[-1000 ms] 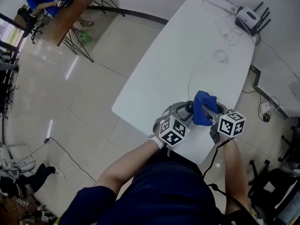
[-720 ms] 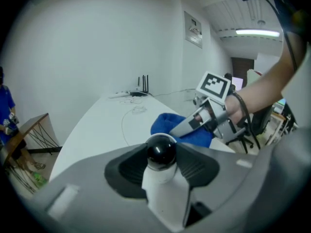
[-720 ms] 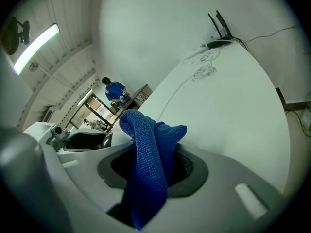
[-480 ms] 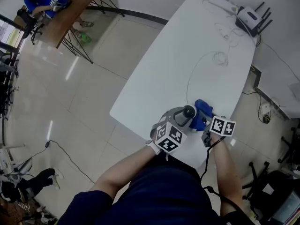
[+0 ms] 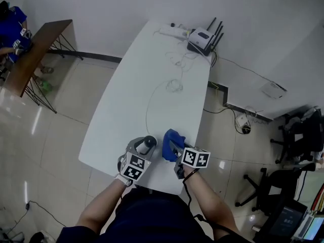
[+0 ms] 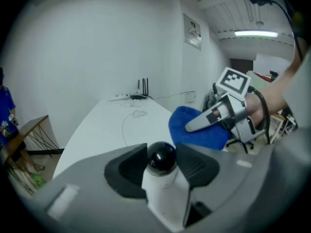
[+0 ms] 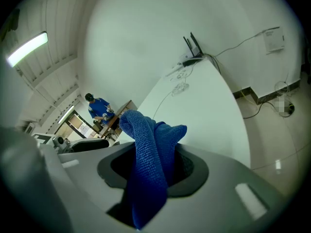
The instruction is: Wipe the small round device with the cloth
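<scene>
The small round device (image 6: 162, 160), a white body with a glossy black dome, sits clamped between the jaws of my left gripper (image 6: 162, 165). In the head view the device (image 5: 149, 143) is held over the near end of the white table (image 5: 152, 75), with the left gripper (image 5: 143, 147) around it. My right gripper (image 7: 154, 165) is shut on a bunched blue cloth (image 7: 150, 144). In the head view the cloth (image 5: 172, 138) is just right of the device, a small gap apart. In the left gripper view the blue cloth (image 6: 197, 129) hangs behind the dome.
A white router (image 5: 202, 37) with black antennas and a white power strip (image 5: 169, 31) stand at the table's far end, with thin cables (image 5: 174, 85) trailing down the middle. A black office chair (image 5: 263, 186) is right of the table. A wooden table (image 5: 35, 54) stands far left.
The head view has swung, so the table now runs straight away from me. The right gripper with the cloth dropped lower and rolled, ending beside the device. The left gripper kept its hold.
</scene>
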Motion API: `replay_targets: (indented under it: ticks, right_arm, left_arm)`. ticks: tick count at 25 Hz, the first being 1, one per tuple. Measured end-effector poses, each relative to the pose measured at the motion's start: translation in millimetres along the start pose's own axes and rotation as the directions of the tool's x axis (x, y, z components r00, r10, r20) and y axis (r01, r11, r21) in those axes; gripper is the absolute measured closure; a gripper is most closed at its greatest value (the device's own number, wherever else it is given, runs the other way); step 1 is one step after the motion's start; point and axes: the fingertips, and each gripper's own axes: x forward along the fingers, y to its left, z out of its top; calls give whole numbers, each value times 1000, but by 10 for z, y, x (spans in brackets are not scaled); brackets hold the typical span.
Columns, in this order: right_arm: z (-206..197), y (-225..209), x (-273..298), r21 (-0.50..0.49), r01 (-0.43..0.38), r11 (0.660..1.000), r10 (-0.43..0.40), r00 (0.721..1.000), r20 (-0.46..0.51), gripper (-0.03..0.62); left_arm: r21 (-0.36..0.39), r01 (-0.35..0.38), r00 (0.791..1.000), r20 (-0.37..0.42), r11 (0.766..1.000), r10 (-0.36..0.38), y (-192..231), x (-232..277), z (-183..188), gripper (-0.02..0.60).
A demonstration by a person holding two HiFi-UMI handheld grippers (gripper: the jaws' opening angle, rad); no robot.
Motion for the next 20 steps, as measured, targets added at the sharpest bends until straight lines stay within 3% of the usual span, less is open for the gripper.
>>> replay_targets:
  ticks: [6, 11, 15, 20]
  right_arm:
    - [276, 178, -460, -36, 21, 999, -15, 986, 165, 433]
    - [269, 300, -299, 33, -23, 999, 15, 976, 218, 433]
    - [92, 117, -110, 152, 53, 987, -80, 980, 183, 433]
    - [-330, -105, 200, 293, 71, 953, -100, 991, 85, 433]
  left_arm:
    - [-63, 33, 999, -28, 997, -35, -12, 110, 41, 405]
    - [-71, 27, 999, -24, 997, -29, -32, 204, 5, 402]
    - [-90, 43, 999, -12, 995, -44, -84, 222, 113, 402]
    - [-93, 46, 999, 0, 995, -46, -64, 171, 148, 400]
